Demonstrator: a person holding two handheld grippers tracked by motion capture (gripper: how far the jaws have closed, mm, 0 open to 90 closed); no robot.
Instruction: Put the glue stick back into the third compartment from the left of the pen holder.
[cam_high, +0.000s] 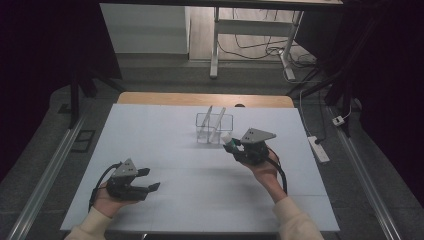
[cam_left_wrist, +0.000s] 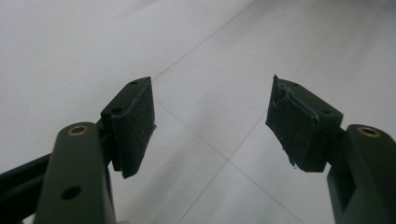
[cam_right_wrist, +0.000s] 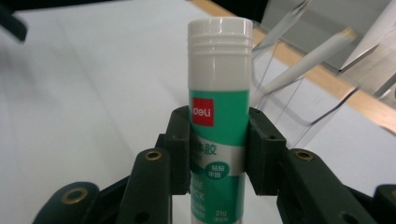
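1. Right gripper (cam_high: 231, 145): at about 4 o'clock from the tabletop's middle in the high view, raised off the surface, carried by the right hand (cam_high: 265, 167); grey three-cornered plate on top, cable trailing back toward the sleeve.
2. Fingers (cam_right_wrist: 180, 149) of the right gripper: clamped on a glue stick (cam_right_wrist: 218, 135), one pad pressed against each side of the green-and-white label.
3. Glue stick: upright between the pads in the right gripper view, white ribbed cap at 12 o'clock, red logo patch just below the cap, lower end hidden behind the gripper's body.
4. In the high view, white cap showing at the gripper's tip, at roughly 5 o'clock from a clear holder (cam_high: 214, 127) and near it, not touching as far as can be told.
5. Clear holder: past the tabletop's middle toward 12 o'clock, with slim white sticks (cam_high: 218, 125) leaning inside; seen at 2 o'clock behind the glue stick in the right gripper view.
6. Left gripper (cam_high: 148, 179): at about 8 o'clock on the tabletop (cam_high: 165, 145), held in the left hand (cam_high: 107, 200), pointing toward 3 o'clock.
7. Fingers (cam_left_wrist: 135, 123) of the left gripper: wide apart, nothing between, bare white surface beyond.
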